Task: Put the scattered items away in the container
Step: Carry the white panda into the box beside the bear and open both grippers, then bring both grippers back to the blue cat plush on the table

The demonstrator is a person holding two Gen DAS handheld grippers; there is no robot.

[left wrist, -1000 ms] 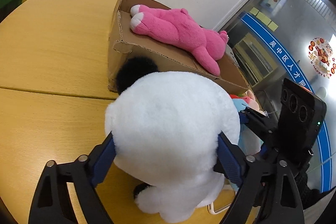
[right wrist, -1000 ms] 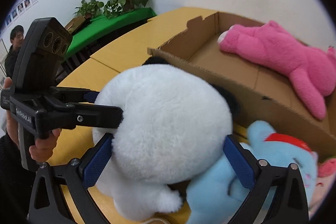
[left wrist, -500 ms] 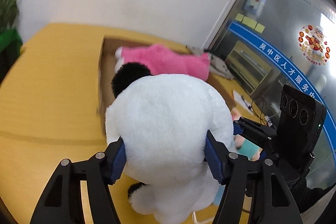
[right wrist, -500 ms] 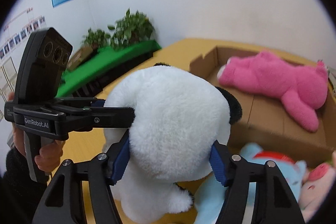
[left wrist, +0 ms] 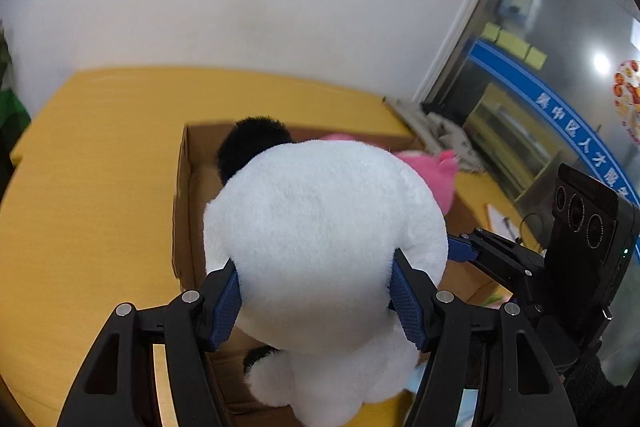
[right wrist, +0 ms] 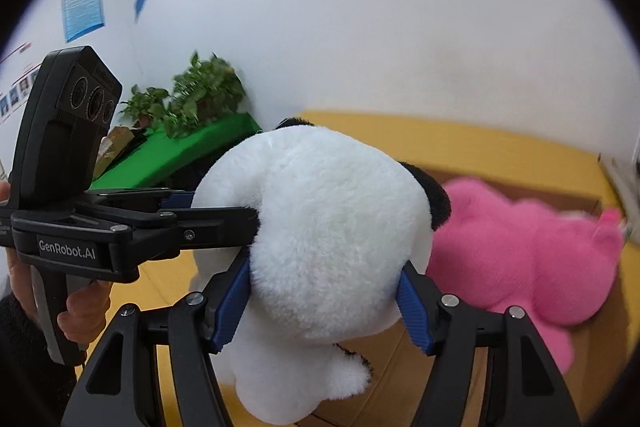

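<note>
White panda toy (left wrist: 324, 243) clamped by both grippers above the cardboard box (left wrist: 188, 195).
Left gripper (left wrist: 320, 297) and right gripper (right wrist: 326, 301) each squeeze its head; a pink toy (right wrist: 528, 251) lies in the box on the yellow table (left wrist: 92, 167).

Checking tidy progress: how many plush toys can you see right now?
2: the white panda plush clamped by both grippers over the cardboard box; the pink plush inside. Others may be hidden.
</note>
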